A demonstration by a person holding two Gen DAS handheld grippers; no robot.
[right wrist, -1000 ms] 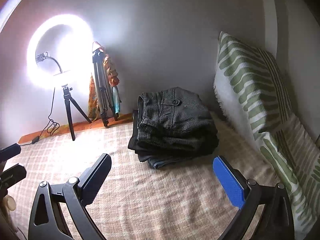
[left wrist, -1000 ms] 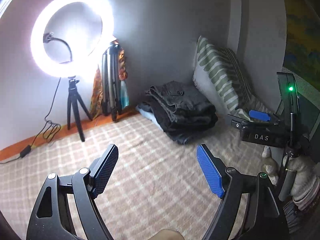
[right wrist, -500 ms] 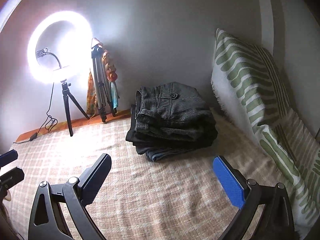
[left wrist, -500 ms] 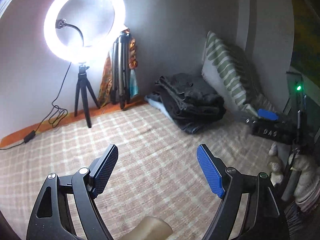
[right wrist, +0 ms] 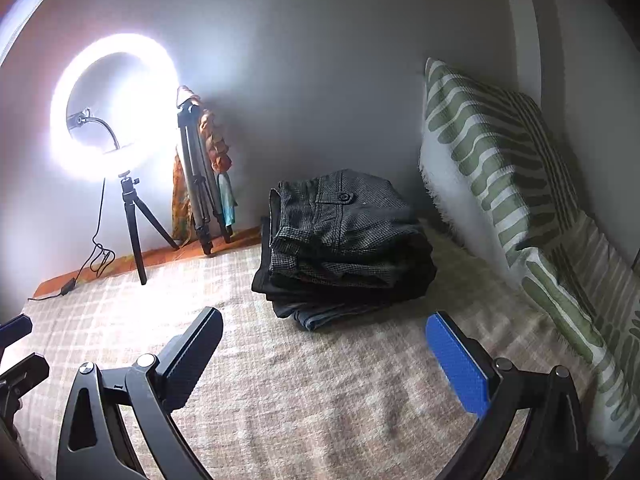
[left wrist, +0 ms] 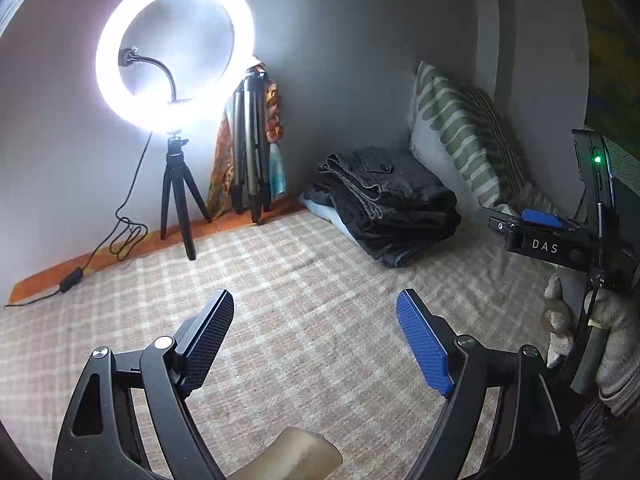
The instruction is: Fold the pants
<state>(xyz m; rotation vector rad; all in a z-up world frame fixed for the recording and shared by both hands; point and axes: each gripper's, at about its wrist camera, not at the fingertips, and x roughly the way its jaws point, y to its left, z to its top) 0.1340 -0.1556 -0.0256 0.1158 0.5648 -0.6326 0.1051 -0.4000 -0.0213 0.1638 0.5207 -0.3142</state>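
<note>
Grey walls close in a corner where a checked blanket covers the bed, lit by a ring light on a small tripod. From my feed, a striped pillow leans at the right, and the stack of pants sits just beside it, near the wall. I judge the top pair soft, fairly heavy woven cloth, limp when lifted; the waistband by the button looks the firmest hold. Left tongs and right tongs both hang released, empty, apart from the stack.
</note>
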